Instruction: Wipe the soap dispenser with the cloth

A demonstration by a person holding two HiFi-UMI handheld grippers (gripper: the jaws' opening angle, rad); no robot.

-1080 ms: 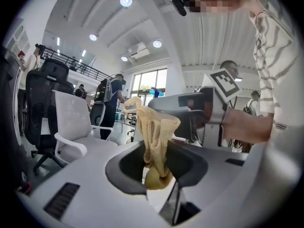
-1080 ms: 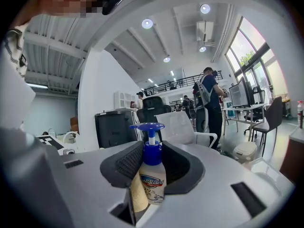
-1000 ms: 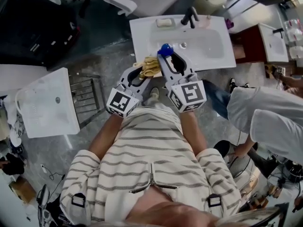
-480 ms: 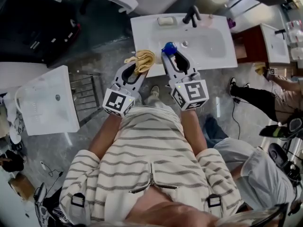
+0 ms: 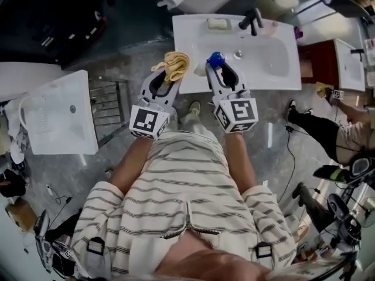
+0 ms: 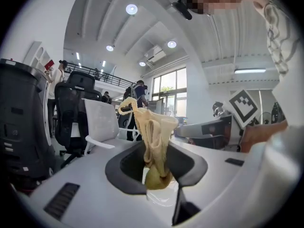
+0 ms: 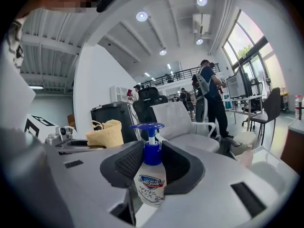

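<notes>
Clenching bunched yellow cloth (image 6: 154, 137): fingers of left gripper (image 5: 166, 75) | fingers of right gripper (image 5: 218, 69) clamp clear, blue-pumped soap dispenser (image 7: 150, 184)

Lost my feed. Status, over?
Left tool shut on cloth. Right tool shut on soap dispenser, at front edge of sink. Cloth and dispenser apart; nothing between them.

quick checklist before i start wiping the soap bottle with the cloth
1. Clear soap dispenser with blue pump held between the fingers of the right gripper: ok.
2. Yellow cloth pinched in the left gripper: ok.
3. Dispenser upright: ok.
4. Cloth touching the dispenser: not ok, they sit side by side, apart.
5. Dispenser's base resting on the white sink: cannot tell.
</notes>
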